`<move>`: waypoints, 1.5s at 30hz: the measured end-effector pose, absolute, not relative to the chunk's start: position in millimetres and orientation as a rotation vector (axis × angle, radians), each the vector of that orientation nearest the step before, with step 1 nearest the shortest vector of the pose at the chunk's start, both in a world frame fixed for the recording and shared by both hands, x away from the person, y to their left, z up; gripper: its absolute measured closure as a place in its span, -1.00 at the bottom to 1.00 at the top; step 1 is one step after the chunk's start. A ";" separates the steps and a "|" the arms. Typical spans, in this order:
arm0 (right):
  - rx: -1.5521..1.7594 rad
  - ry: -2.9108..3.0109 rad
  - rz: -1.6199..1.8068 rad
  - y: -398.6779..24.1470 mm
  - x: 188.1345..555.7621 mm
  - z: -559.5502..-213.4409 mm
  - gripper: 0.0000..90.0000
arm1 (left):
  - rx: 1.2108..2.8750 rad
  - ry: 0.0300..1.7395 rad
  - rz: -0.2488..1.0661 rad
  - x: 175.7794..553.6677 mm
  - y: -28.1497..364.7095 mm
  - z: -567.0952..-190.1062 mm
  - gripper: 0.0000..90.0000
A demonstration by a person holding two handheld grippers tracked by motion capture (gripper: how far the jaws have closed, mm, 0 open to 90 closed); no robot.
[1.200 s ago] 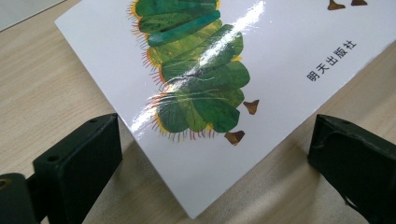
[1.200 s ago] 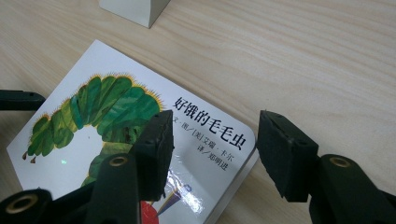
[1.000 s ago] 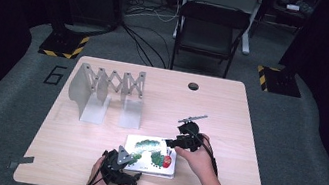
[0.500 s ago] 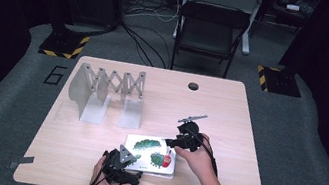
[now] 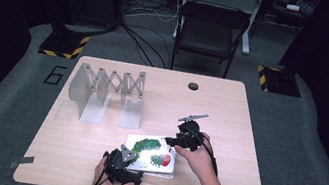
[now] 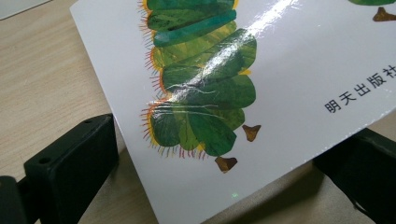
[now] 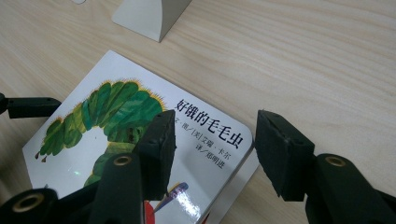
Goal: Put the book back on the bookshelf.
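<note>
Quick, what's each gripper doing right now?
Left gripper: open, jaws straddling the white caterpillar picture book's corner.
Right gripper: open, straddling its edge.

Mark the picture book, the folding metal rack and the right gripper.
picture book (image 5: 143, 147): high view, green caterpillar cover.
folding metal rack (image 5: 108, 82): high view, zigzag top.
right gripper (image 7: 212, 140): right gripper view, between its jaws.

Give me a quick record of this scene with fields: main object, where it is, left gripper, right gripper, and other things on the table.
main object: picture book with a green caterpillar cover
place: flat on the table, near the front edge
left gripper: open, jaws either side of the book's corner
right gripper: open, jaws over the book's far corner
other: grey folding book rack
</note>
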State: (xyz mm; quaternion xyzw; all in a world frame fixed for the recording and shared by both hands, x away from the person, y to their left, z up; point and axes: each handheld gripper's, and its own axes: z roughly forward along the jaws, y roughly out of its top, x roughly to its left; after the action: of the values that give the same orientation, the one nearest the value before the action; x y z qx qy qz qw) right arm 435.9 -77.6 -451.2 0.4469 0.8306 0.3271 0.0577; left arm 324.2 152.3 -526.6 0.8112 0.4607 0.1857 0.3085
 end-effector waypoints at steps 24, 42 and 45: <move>1.472 2.545 0.983 -79.3 446.9 -465.9 -0.15 | 2.091 1.181 0.516 319.9 154.7 -530.1 -0.89; 1.564 2.591 0.892 -78.7 466.5 -488.7 -0.18 | 2.090 1.175 0.510 320.6 155.4 -530.0 -0.88; 1.577 2.601 0.869 -76.5 468.5 -492.6 -0.18 | 2.091 1.174 0.510 320.7 155.5 -530.0 -0.88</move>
State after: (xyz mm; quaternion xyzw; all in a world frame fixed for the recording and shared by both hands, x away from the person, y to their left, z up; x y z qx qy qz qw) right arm 468.5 -76.5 -492.6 0.4985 0.8222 0.2746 -0.0107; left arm 320.7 155.5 -530.0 0.8027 0.4507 0.1958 0.3380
